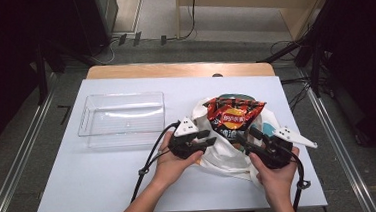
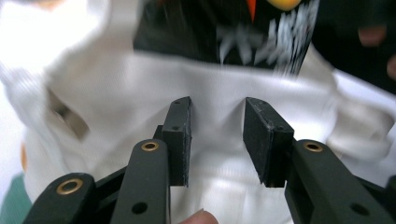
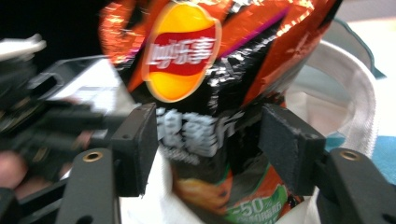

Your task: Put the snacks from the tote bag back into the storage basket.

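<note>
Left gripper [image 1: 212, 137] is all black, 2 flat rectangular pads [image 2: 181, 140] on arms pinned with brass-ringed rivets, small screw holes along them. A white three-cornered plate rides on top, a black cable loops off the back. Right gripper [image 1: 245, 137] is the same build: white plate, black cable. Both forearms bare, no sleeves.

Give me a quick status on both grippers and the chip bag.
Left gripper open, jaws astride the white cloth bag. Right gripper open, jaws either side of the chip bag, which sticks halfway out of the cloth bag. Clear tray empty, nothing blocking.
</note>
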Available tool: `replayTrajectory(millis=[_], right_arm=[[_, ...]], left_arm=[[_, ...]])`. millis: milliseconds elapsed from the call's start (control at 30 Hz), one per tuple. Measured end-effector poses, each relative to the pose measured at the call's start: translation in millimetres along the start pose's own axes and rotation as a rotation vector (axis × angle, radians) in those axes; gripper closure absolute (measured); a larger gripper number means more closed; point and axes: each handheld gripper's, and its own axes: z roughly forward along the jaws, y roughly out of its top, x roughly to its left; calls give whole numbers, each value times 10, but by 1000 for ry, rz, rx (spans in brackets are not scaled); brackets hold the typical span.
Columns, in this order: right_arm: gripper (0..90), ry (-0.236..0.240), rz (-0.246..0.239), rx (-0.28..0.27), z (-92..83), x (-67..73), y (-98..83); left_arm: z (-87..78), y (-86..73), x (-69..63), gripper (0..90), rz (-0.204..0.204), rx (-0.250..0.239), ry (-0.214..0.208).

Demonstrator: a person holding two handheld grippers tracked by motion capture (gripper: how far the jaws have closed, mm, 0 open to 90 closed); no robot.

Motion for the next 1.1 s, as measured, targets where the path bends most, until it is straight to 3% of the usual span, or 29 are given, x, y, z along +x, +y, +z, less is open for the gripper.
replayTrajectory(millis=[67, 133, 167, 200, 233, 267, 300, 433, 467, 533, 700, 767, 800, 867, 933, 1067, 1100], right_arm=[[427, -39, 20, 32, 100, -6, 29], [654, -28, 14, 37, 166, -23, 34], [654, -28, 14, 37, 166, -23, 34], [863, -27, 7, 77, 215, -25, 19], [900, -27, -4, 81, 219, -31, 12], [900, -27, -4, 81, 219, -31, 12], [900, -23, -18, 81, 208, -33, 6], [900, -41, -30, 31, 141, -32, 3], [900, -61, -32, -40, 51, -26, 6], [900, -63, -12, -88, -3, -41, -3], [900, -57, -42, -43, -1, -72, -71], [900, -30, -45, -11, 45, -85, -85], [844, -20, -37, -4, 53, -89, -73], [605, -41, -21, -57, 34, -98, -13], [437, -55, 3, -93, 24, -116, 80], [200, -101, 27, -52, 110, -170, 262], [164, -94, 32, -40, 146, -186, 296]], left_arm=[[57, -72, -9, 644, 13, 53, 15], [74, -122, 1, 649, -23, 66, 27], [74, -122, 1, 658, -23, 66, 27], [101, -149, 6, 666, -46, 84, 41], [123, -163, 1, 679, -37, 108, 64], [123, -163, 1, 699, -37, 108, 64], [150, -184, -9, 709, -24, 139, 88], [225, -276, -12, 785, -50, 174, 126], [234, -285, -40, 793, -38, 173, 151], [248, -274, -64, 795, -20, 183, 171], [244, -288, -59, 795, -19, 174, 165], [238, -298, -45, 795, -27, 167, 155], [238, -301, -32, 796, -36, 162, 145], [236, -305, -26, 798, -41, 161, 142], [236, -311, -34, 801, -45, 156, 145], [232, -330, -39, 809, -50, 136, 145], [230, -332, -34, 812, -53, 136, 140]])
